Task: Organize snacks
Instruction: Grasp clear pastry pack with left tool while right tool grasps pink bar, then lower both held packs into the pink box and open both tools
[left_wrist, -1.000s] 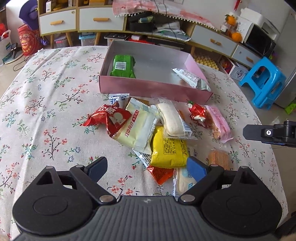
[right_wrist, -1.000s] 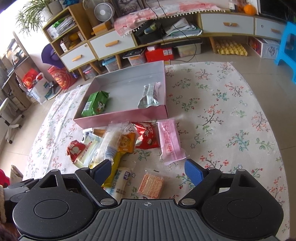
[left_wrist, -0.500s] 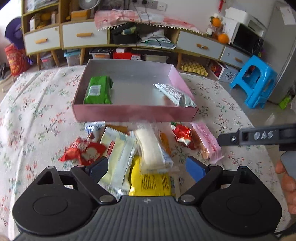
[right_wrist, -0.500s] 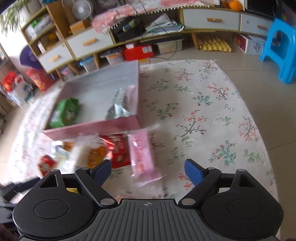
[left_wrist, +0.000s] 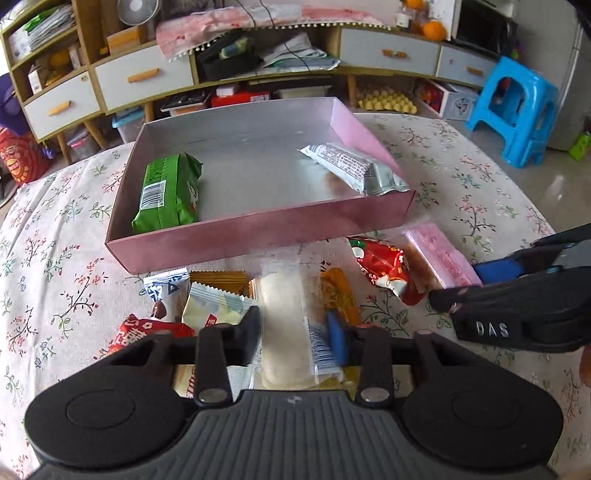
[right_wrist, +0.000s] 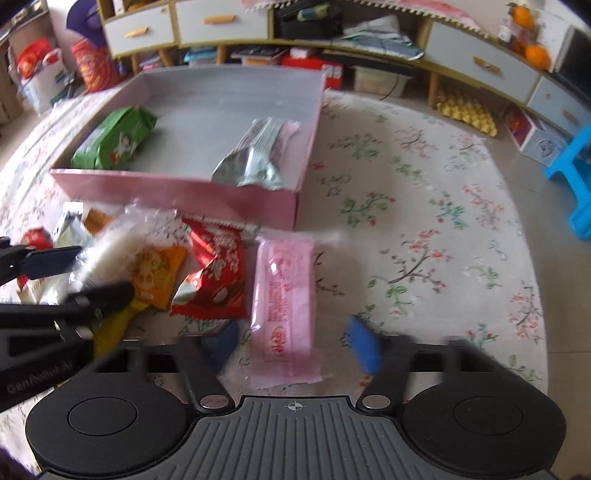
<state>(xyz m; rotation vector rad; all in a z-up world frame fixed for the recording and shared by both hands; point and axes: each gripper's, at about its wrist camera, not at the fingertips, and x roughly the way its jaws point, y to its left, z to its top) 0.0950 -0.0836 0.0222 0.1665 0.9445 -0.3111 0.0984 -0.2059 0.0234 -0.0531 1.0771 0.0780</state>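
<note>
A pink box (left_wrist: 258, 236) (right_wrist: 177, 192) holds a green pack (left_wrist: 166, 192) (right_wrist: 114, 138) and a silver pack (left_wrist: 354, 168) (right_wrist: 255, 155). Loose snacks lie in front of it. My left gripper (left_wrist: 295, 330) is shut on a clear-wrapped white cake (left_wrist: 282, 321), which also shows in the right wrist view (right_wrist: 114, 243). My right gripper (right_wrist: 291, 345) is open with its fingers either side of a pink wafer pack (right_wrist: 284, 295) (left_wrist: 439, 258), not closed on it. A red pack (left_wrist: 380, 266) (right_wrist: 214, 273) lies beside it.
Around the cake lie an orange pack (right_wrist: 155, 277), a cream pack (left_wrist: 214, 306), a red strawberry pack (left_wrist: 147, 330) and a blue-white pack (left_wrist: 166, 284). The floral tablecloth (right_wrist: 424, 240) covers the table. A blue stool (left_wrist: 517, 107) and drawers (left_wrist: 140, 77) stand behind.
My left gripper moved forward and closed on the white cake. My right gripper moved left and down until its open fingers straddled the pink wafer pack.
</note>
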